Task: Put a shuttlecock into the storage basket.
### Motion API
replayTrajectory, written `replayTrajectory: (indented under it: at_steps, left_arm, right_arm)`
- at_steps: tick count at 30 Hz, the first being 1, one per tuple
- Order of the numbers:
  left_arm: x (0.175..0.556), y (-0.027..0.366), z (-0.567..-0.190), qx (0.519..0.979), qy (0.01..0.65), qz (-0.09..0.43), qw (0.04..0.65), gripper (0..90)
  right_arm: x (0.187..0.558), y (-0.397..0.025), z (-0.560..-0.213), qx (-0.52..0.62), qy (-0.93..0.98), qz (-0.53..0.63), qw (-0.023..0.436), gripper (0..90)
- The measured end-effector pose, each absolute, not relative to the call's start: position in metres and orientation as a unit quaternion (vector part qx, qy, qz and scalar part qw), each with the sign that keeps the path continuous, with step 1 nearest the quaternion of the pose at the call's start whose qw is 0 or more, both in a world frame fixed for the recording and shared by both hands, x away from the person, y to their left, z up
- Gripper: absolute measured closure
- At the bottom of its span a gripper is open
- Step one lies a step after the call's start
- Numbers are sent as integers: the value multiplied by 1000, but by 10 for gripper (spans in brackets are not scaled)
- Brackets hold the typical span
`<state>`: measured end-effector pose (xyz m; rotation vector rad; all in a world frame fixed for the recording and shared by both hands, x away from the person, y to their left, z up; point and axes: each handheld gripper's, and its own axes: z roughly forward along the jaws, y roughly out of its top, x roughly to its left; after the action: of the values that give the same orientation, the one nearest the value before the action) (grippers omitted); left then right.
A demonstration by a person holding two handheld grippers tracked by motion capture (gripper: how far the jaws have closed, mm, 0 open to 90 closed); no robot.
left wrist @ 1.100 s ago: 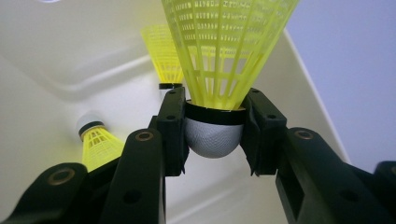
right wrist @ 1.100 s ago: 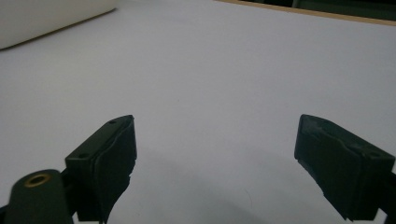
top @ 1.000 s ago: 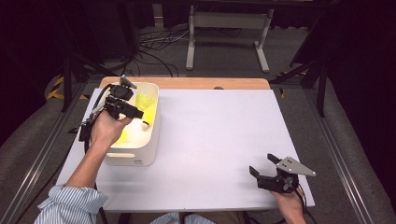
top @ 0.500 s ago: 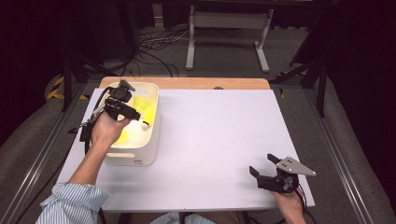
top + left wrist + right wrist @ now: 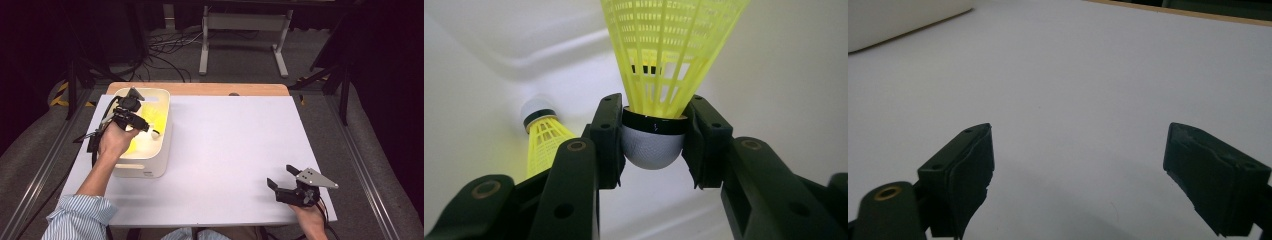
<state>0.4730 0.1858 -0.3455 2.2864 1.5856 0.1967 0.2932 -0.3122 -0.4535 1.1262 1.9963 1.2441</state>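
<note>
**A:** Start with the tabletop (image 5: 225, 150): wide, white and bare in the middle. The white bin (image 5: 160, 145) sits at its left side, and your left gripper (image 5: 654, 145) is down inside it. Your right gripper (image 5: 287, 184) rests near the front right corner, well apart from the bin, jaws spread wide with nothing between them.

**B:** And what do you have in the left?

**A:** Its jaws are clamped on a yellow shuttlecock (image 5: 659, 75), pinching the rounded white cork just under the black band, skirt pointing away from you. A second shuttlecock (image 5: 541, 130) lies just beside it on the bin floor.

**B:** What could go wrong?

**A:** I'd say the cork is the risk. It is domed and smooth, and your jaws hold it near its widest part, so a jerk on lifting could squirt it out. The flared skirt might also catch the bin wall if you tilt on the way up.
</note>
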Motion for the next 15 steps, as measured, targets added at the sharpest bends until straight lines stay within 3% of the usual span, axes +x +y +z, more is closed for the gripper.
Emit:
replayTrajectory:
  at_steps: [6, 15]
  left_arm:
    - [472, 182, -346, 810, 556, 70, 172, 464]
    - [468, 182, -340, 809, 554, 82, 179, 413]
  right_arm:
    - [293, -312, -453, 417, 738, 460, 264, 134]
    - [293, -312, -453, 417, 738, 461, 264, 134]
